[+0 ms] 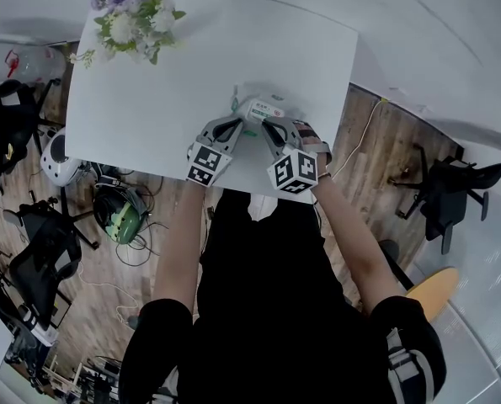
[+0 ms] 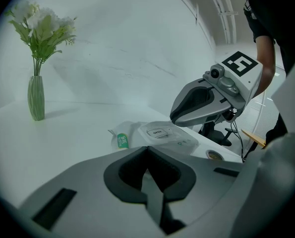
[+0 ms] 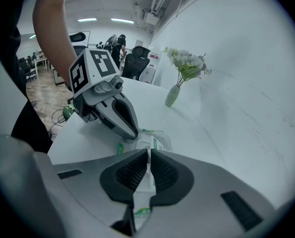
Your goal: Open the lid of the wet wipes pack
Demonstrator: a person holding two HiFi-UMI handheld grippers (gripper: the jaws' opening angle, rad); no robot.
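The wet wipes pack (image 1: 258,109) lies near the front edge of the white table (image 1: 149,99). In the left gripper view its flat lid (image 2: 159,132) carries an "OPEN" label and lies down on the pack. My left gripper (image 1: 237,124) is at the pack's left end with its jaws together (image 2: 147,148); whether they pinch the wrapper is hidden. My right gripper (image 1: 267,123) comes in at the right end, its tip (image 2: 173,120) down at the lid's edge. In the right gripper view its jaws (image 3: 149,151) are nearly together with a thin white strip of the lid edge between the pads.
A glass vase of flowers (image 1: 132,11) stands at the table's far left corner (image 2: 36,98). The person stands at the front edge behind the pack. Office chairs (image 1: 44,251), a helmet (image 1: 119,213) and cables are on the floor to the left.
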